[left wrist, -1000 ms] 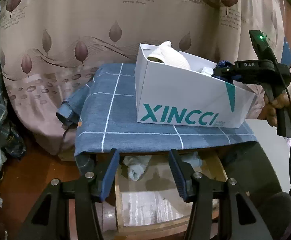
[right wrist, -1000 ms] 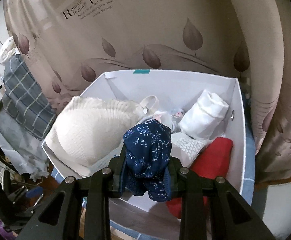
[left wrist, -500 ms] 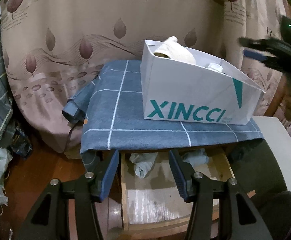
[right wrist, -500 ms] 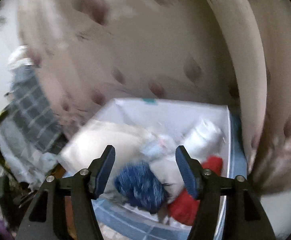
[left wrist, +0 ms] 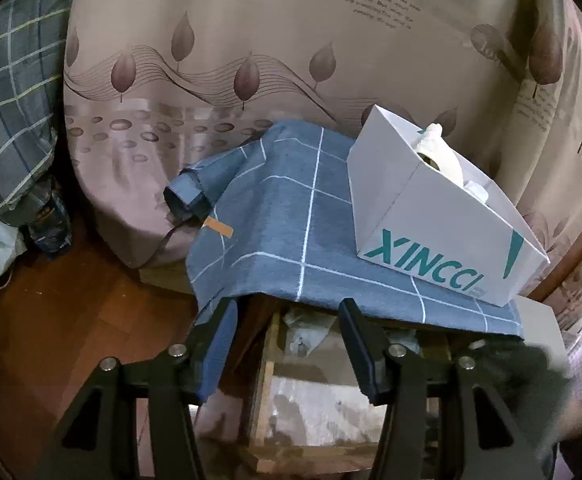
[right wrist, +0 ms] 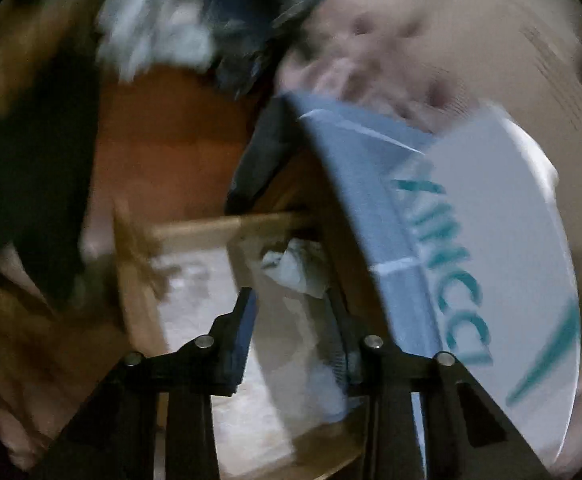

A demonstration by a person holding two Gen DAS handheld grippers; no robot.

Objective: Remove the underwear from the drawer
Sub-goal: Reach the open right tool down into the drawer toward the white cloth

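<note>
Domestic bedroom, probably: leaf-printed curtain (left wrist: 251,60) behind a cloth-covered wooden stand (left wrist: 311,220), plaid bedding (left wrist: 7,120) left of the fingers, wooden floor (left wrist: 71,320), garment-filled box (left wrist: 443,216).

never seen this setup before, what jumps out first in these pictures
The white XINCCI box stands out most, sitting on the blue checked cloth and heaped with pale rolled garments. Under the cloth's front edge an open wooden drawer shows crumpled pale underwear at its back. The right claw points down into that drawer through heavy blur, its jaws closing with nothing clearly pinched, while the left claw hovers open before it.
</note>
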